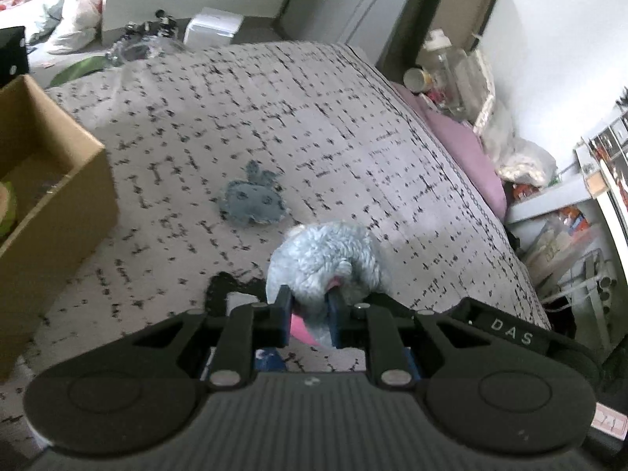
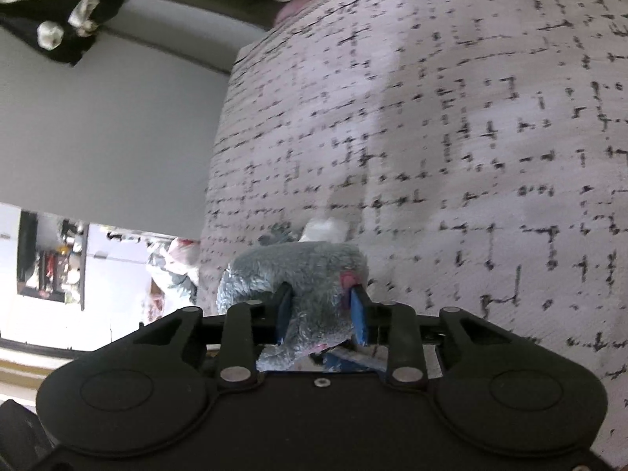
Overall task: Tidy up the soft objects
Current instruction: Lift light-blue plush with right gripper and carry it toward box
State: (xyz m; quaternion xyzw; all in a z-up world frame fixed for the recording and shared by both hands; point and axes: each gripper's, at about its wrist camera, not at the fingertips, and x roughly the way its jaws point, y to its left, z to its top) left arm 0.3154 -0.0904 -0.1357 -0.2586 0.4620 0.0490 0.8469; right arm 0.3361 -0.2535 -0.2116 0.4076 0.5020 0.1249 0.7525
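Observation:
My left gripper [image 1: 309, 301] is shut on a fluffy grey plush toy [image 1: 322, 259] with pink parts, held just above the patterned bedspread [image 1: 314, 117]. A flat blue-grey soft toy [image 1: 253, 200] lies on the bedspread ahead and to the left. My right gripper [image 2: 322, 294] is shut on a fluffy grey plush toy [image 2: 302, 274] with a pink spot, over the bedspread [image 2: 471, 137] near its edge. Whether both grippers hold the same toy I cannot tell.
An open cardboard box [image 1: 51, 180] stands on the bed at the left with something green inside. A pink pillow [image 1: 463, 145] and bottles [image 1: 443, 66] lie past the bed's right edge. Bags and clutter sit on the floor beyond.

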